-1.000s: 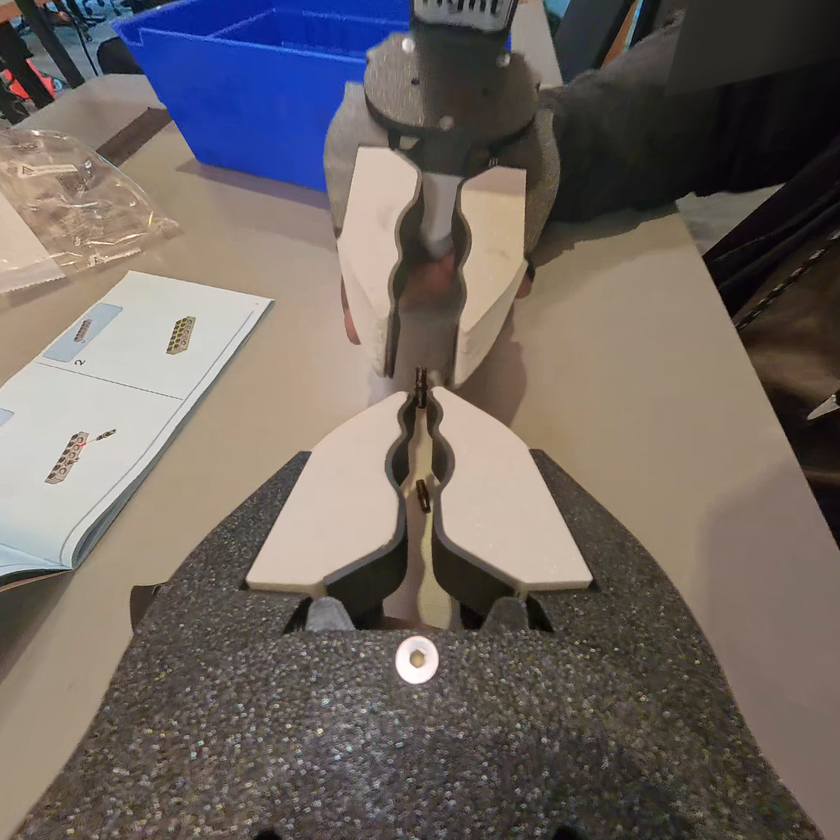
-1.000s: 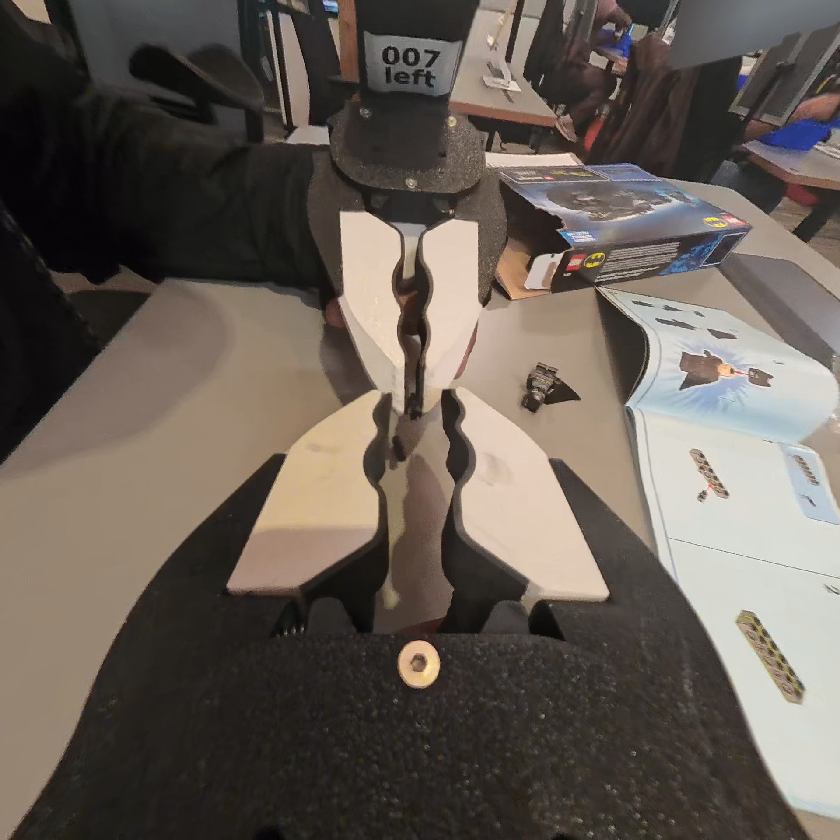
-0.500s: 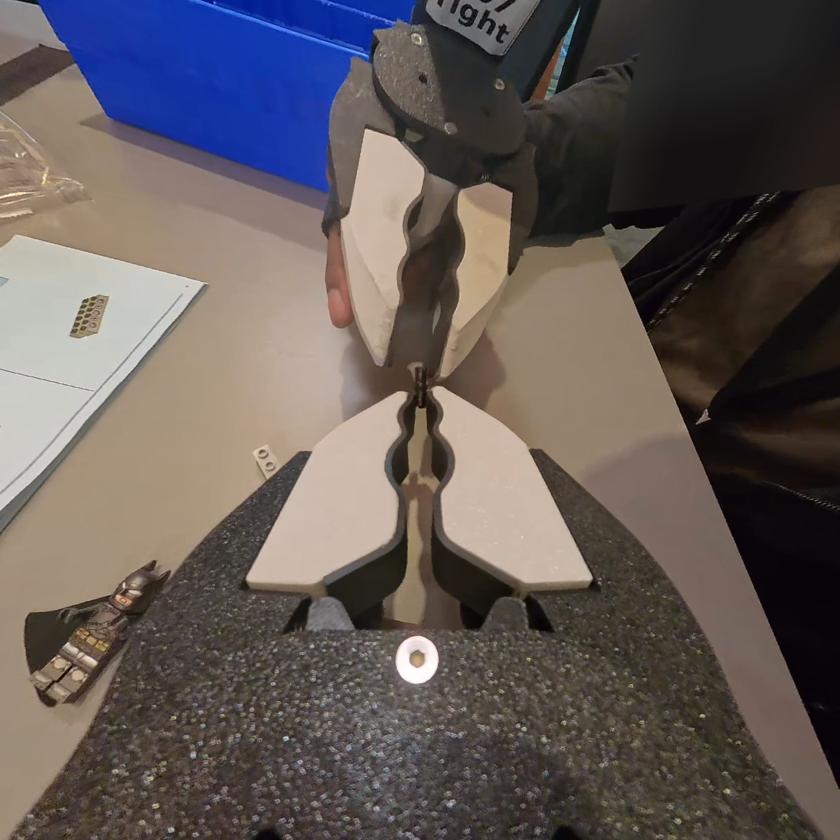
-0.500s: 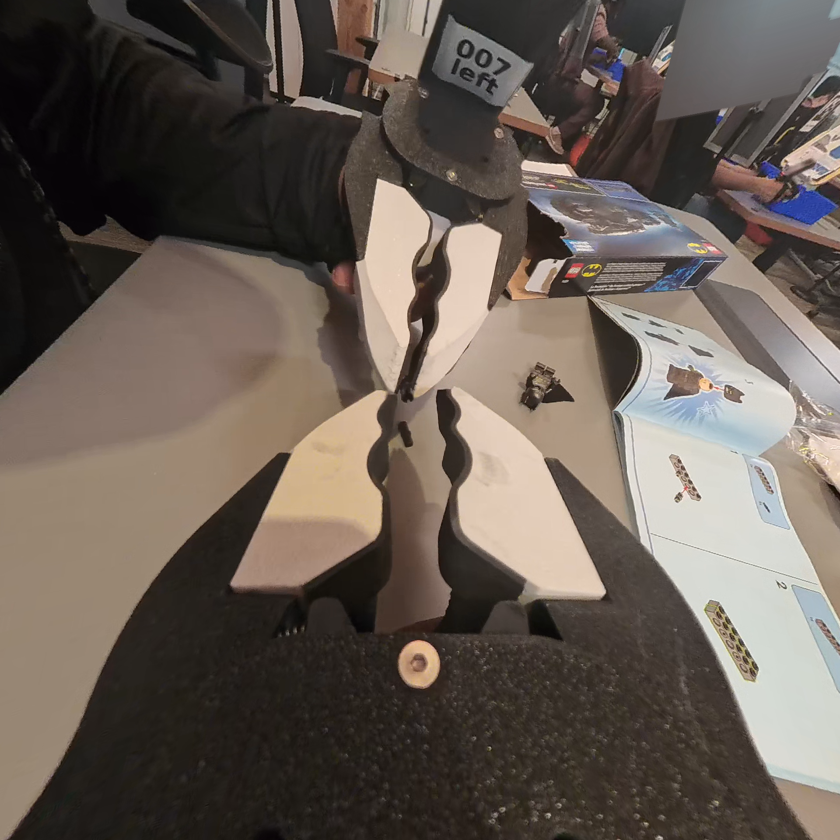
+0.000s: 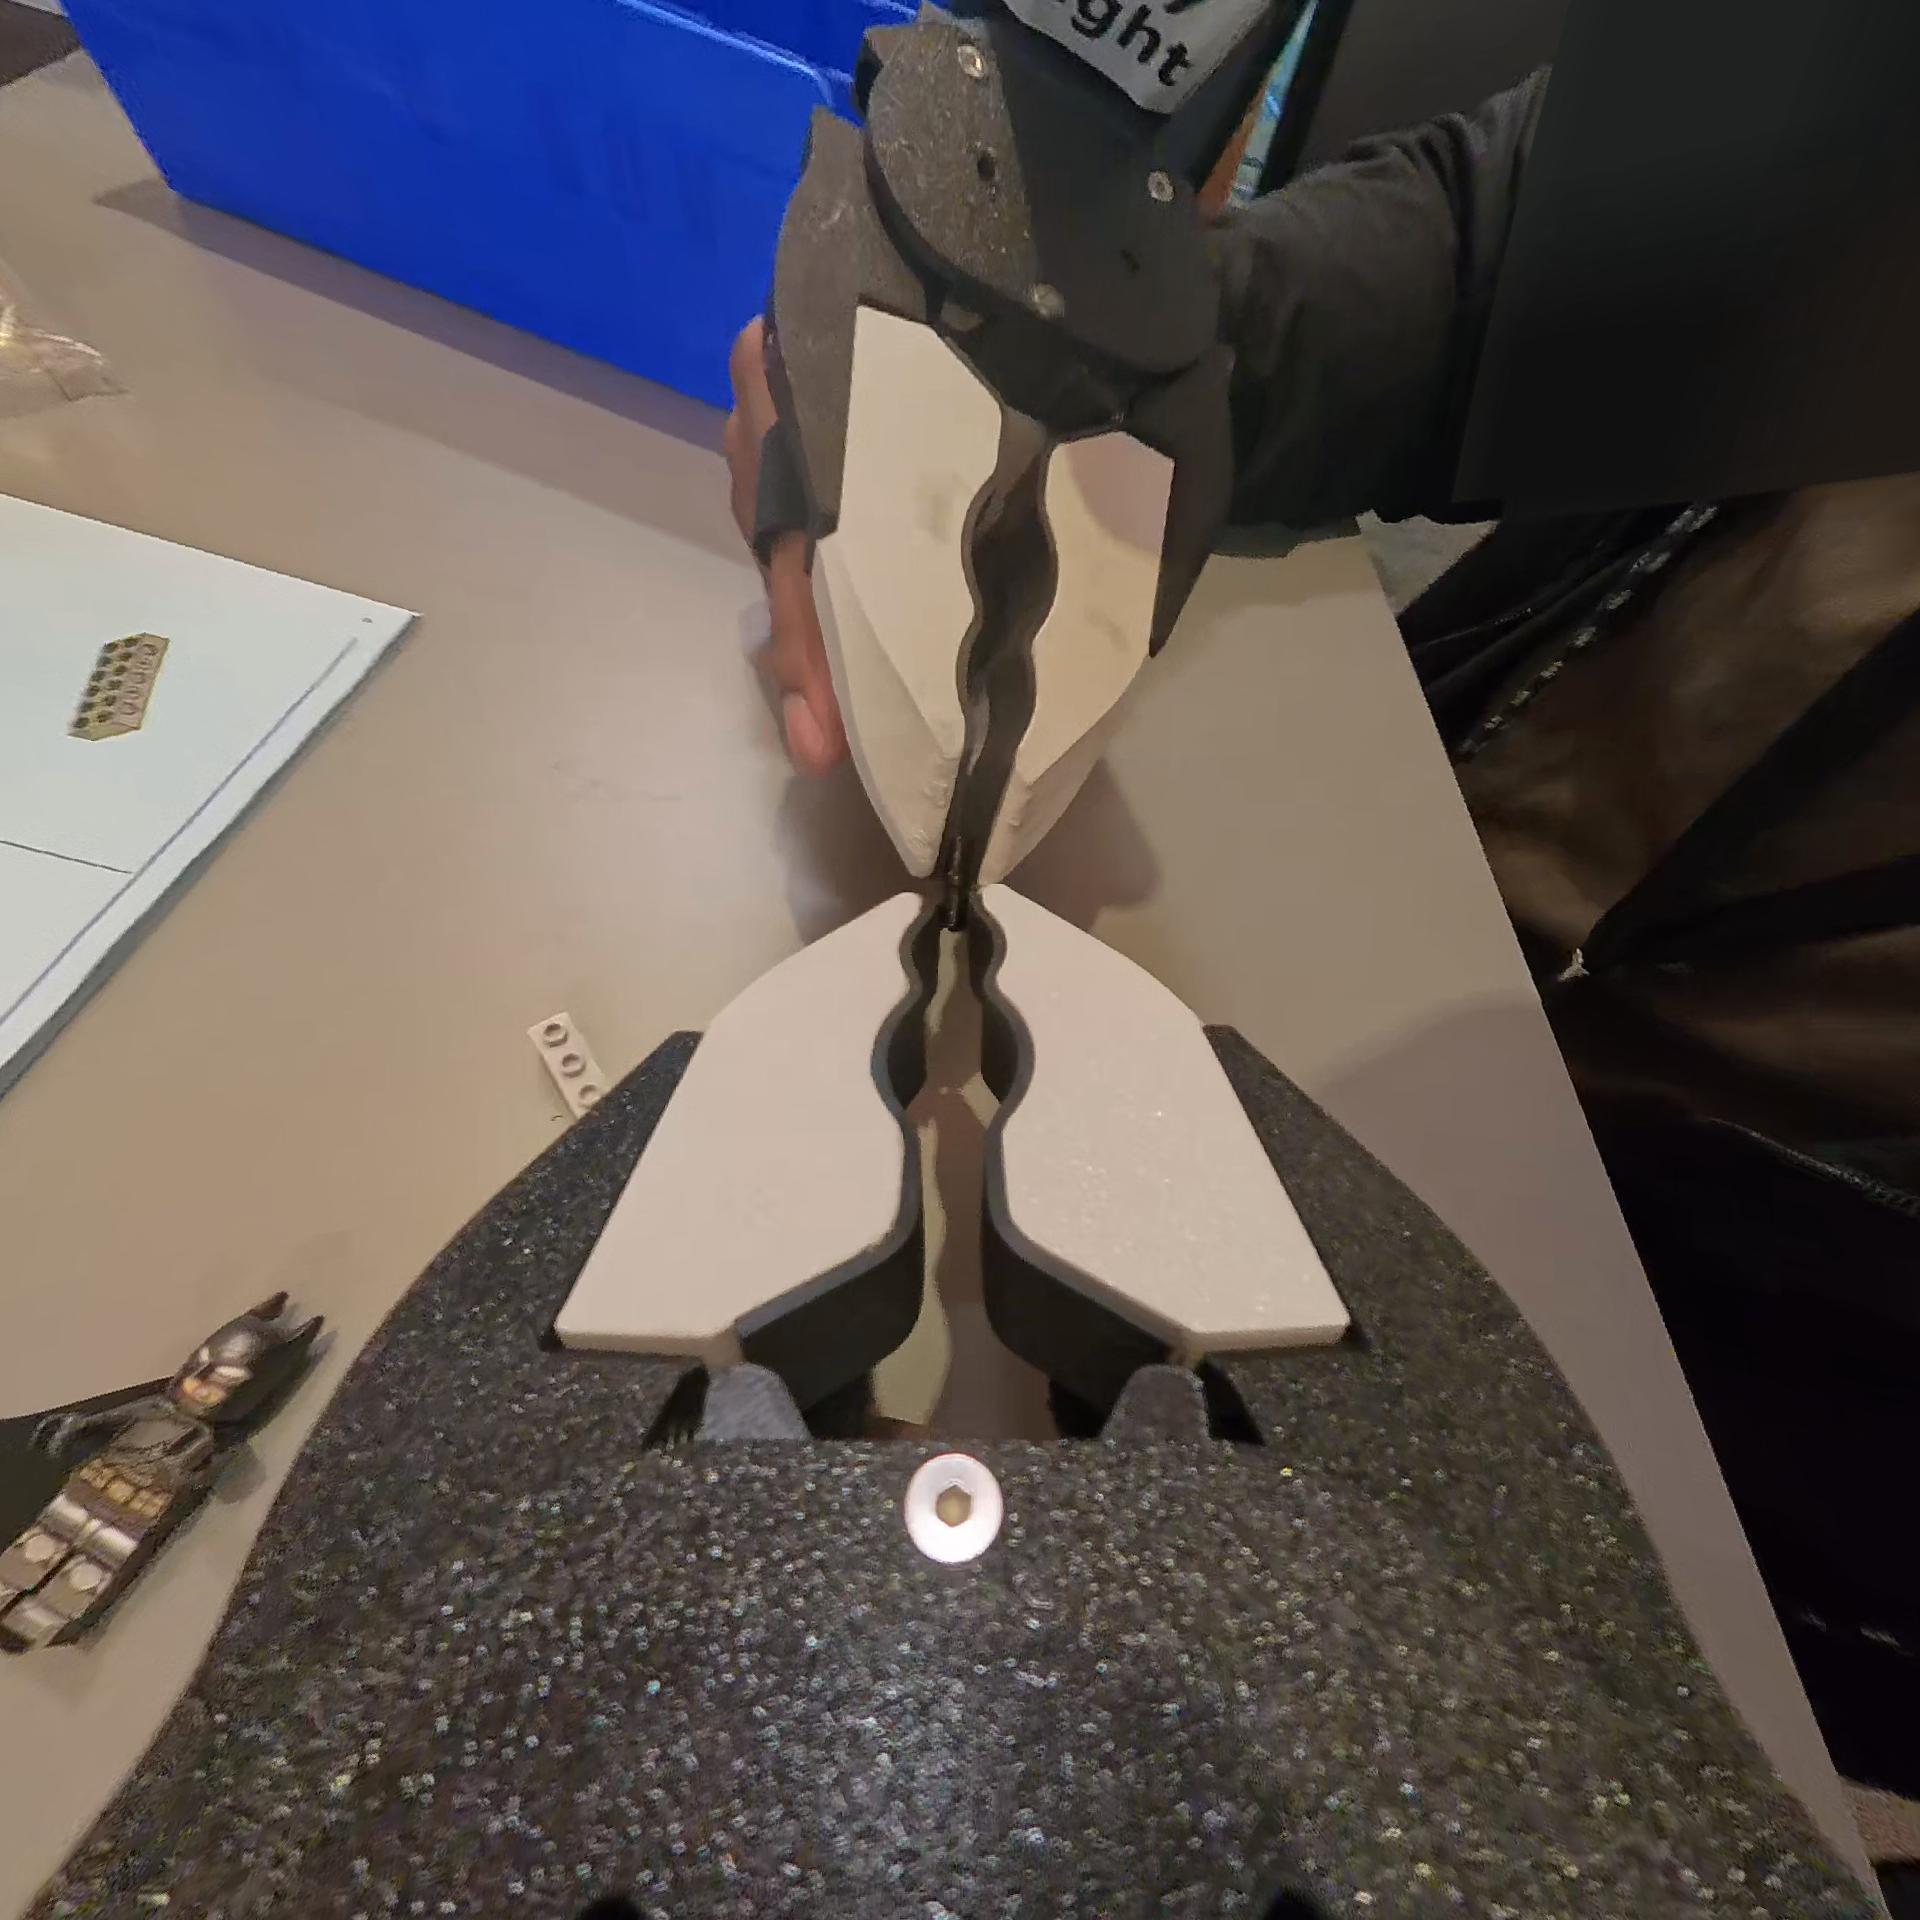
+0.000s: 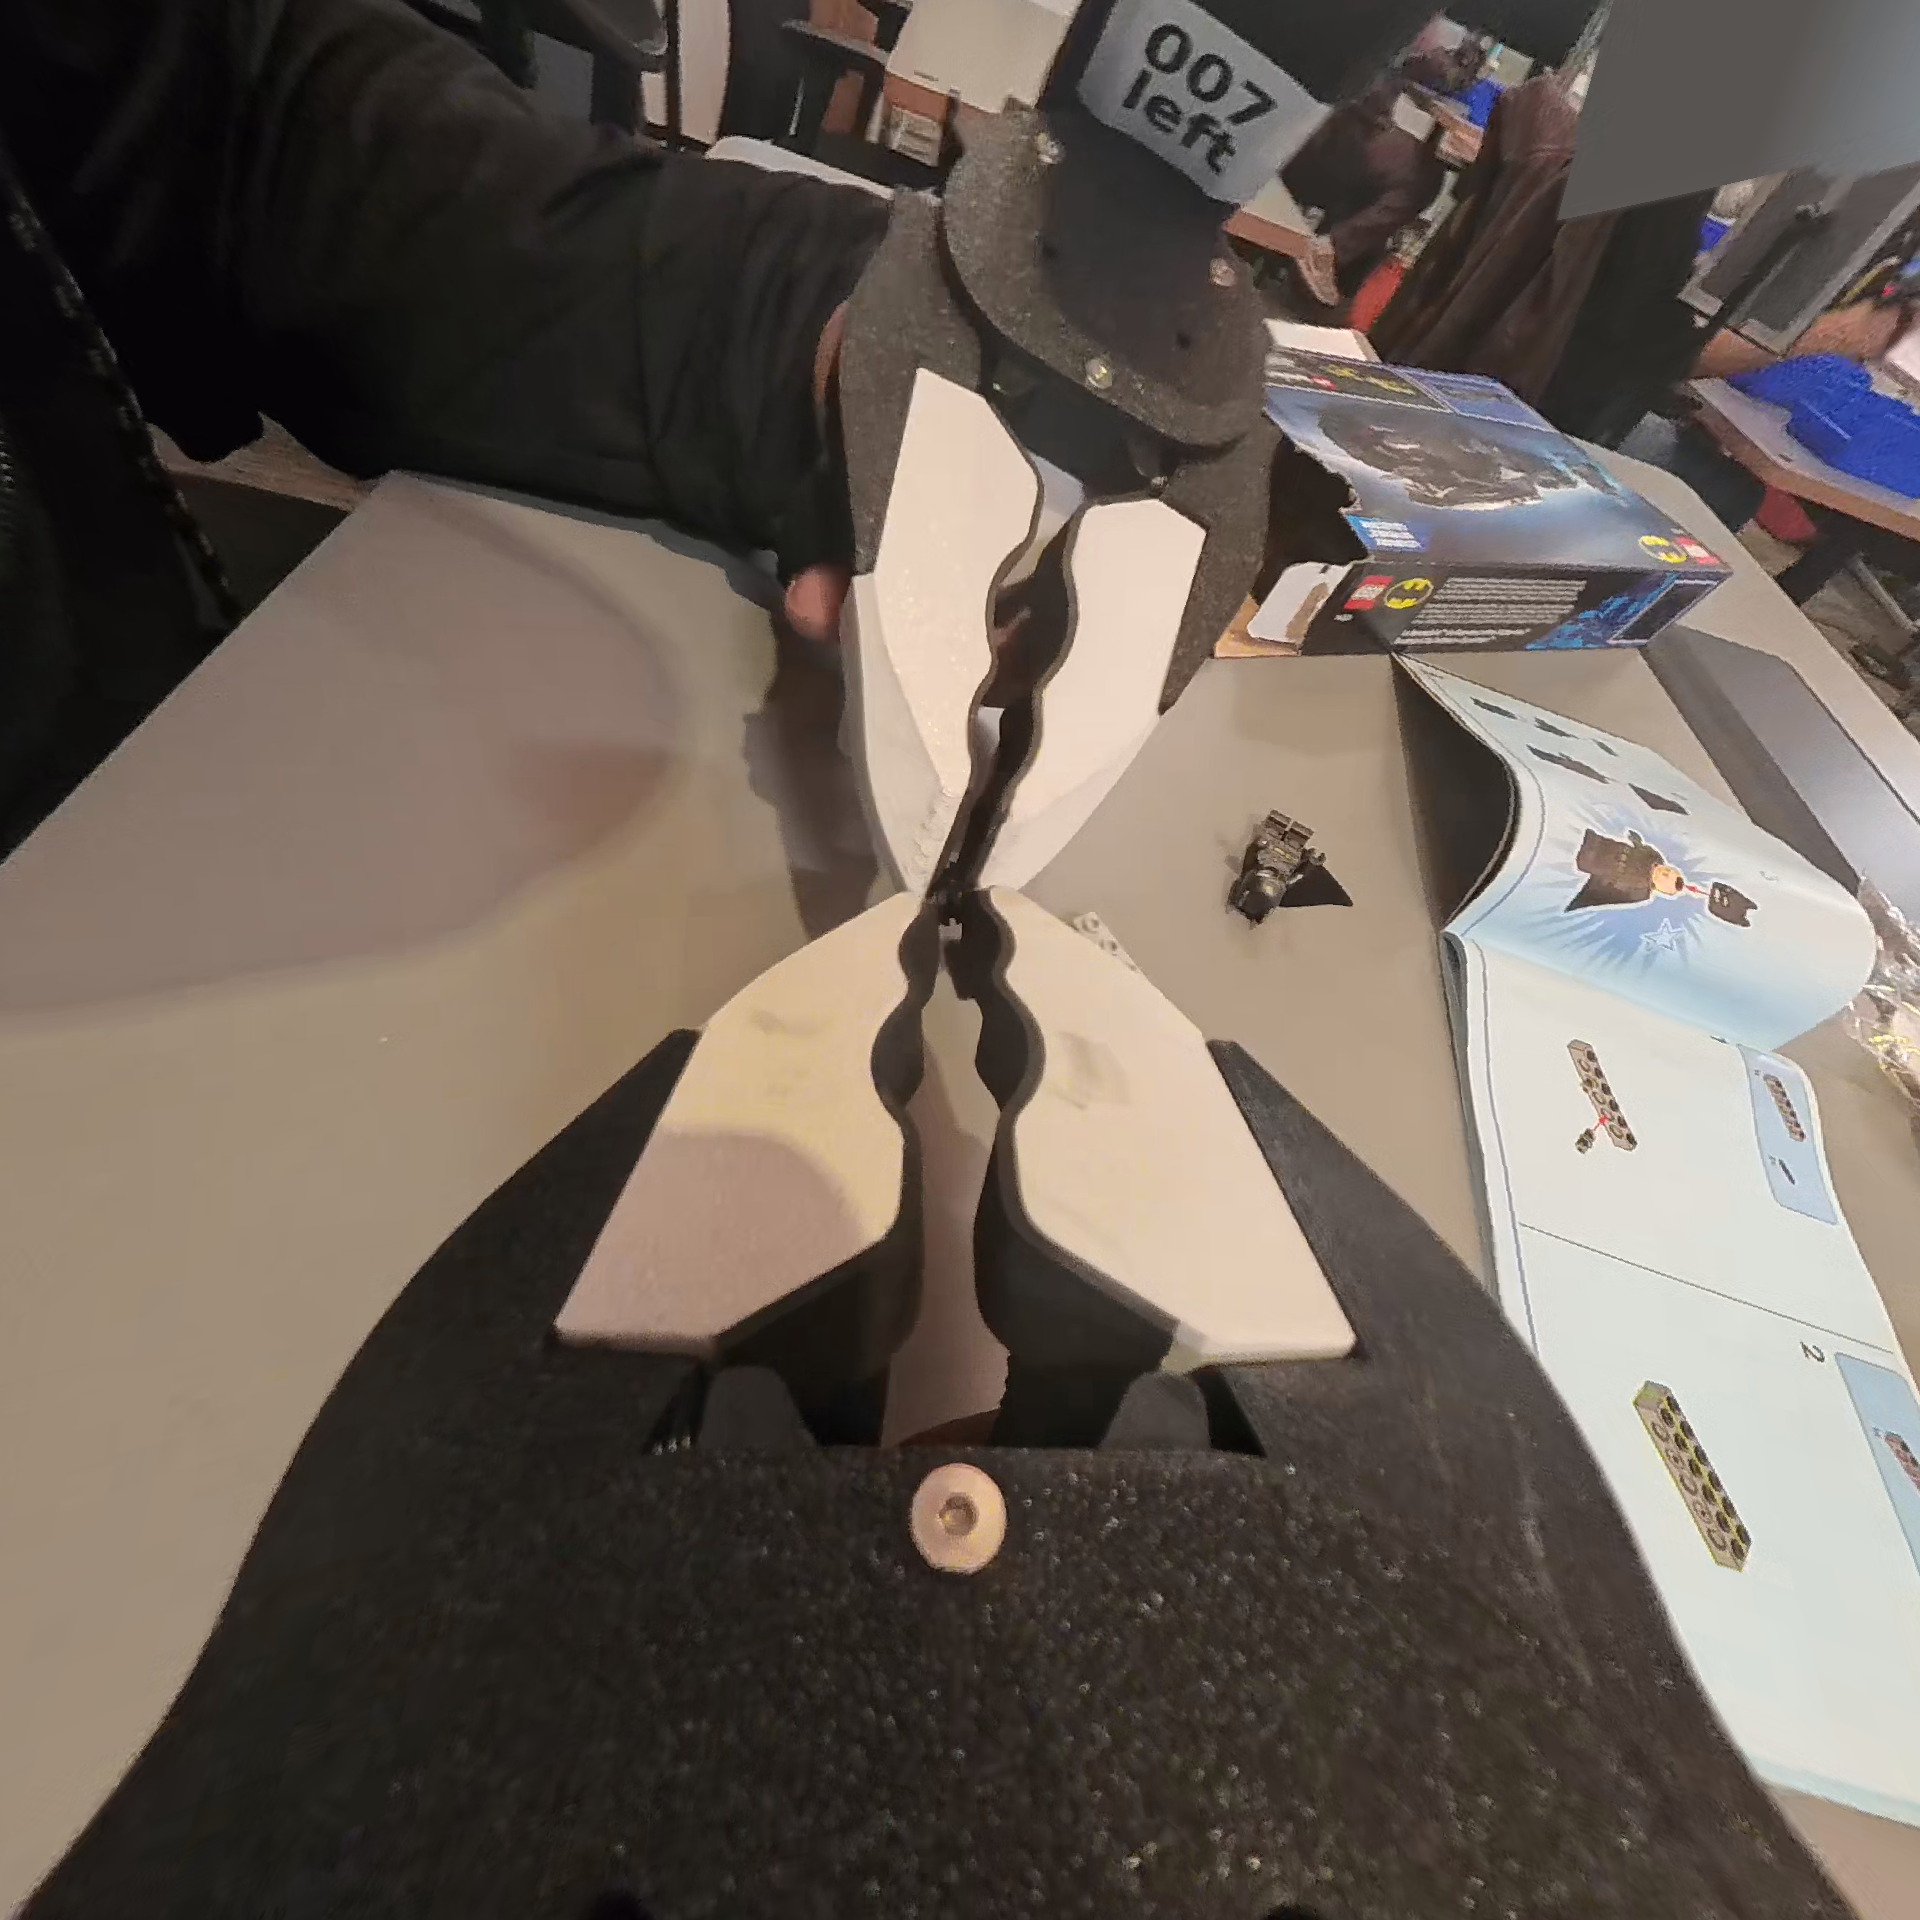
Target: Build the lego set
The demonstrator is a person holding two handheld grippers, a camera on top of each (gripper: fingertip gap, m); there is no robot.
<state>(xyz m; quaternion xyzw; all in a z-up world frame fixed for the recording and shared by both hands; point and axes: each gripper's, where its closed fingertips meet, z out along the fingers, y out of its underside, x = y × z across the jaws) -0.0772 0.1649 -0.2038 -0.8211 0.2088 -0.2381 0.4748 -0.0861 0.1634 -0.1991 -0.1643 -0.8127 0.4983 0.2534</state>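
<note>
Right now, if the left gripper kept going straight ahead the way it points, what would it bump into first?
The right gripper. It faces the left gripper tip to tip, both closed on one small black pin, so there looks to be almost no room, though depth is hard to judge.

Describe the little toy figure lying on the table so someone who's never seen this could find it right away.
Start at the open instruction booklet on the grey table. Just beside its curled upper page lies the minifigure, flat on its back. It is dark, with pointed ears and a black cape, unlike the pale studded plate nearby.
</note>
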